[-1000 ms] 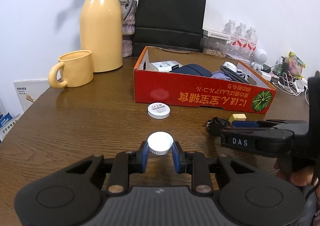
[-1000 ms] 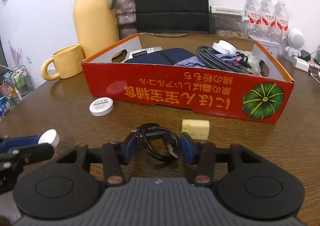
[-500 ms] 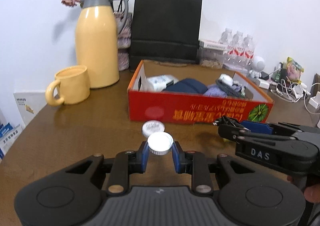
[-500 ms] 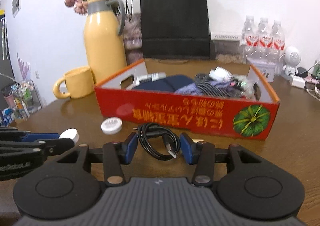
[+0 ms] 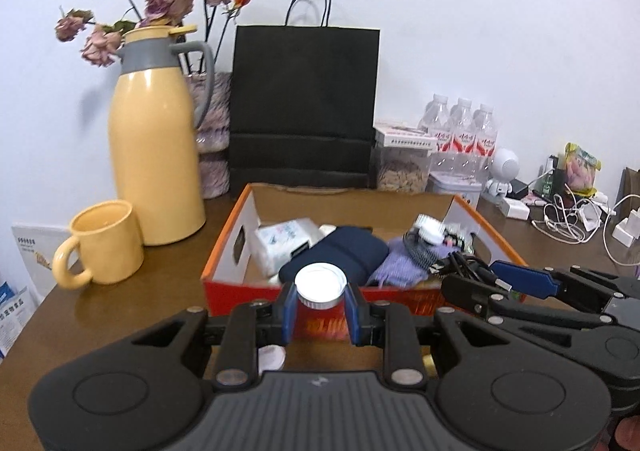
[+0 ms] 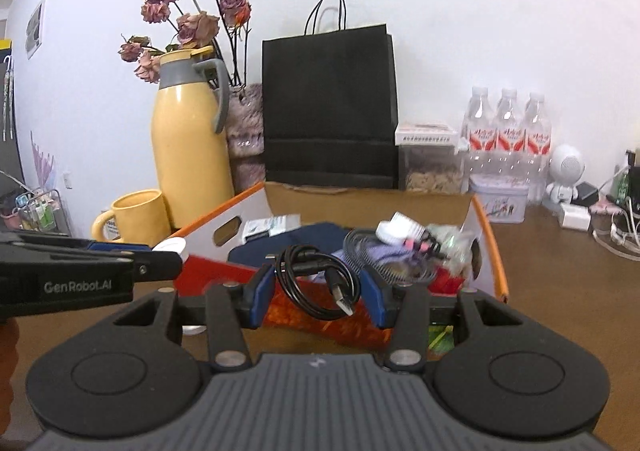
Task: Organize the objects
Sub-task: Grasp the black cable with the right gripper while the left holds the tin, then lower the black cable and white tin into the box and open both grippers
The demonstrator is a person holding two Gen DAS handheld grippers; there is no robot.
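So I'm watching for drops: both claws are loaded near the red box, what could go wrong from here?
The cable hangs as a loose coil in the right claw; its plug end could snag the box rim or slip out. The left claw pinches the white cap only at its edges, so it may pop free. The two claws are close together and could bump.

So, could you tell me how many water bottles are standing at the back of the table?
3. The water bottles stand side by side in one shrink-wrapped pack by the wall, right of the black paper bag. More may be hidden behind them.
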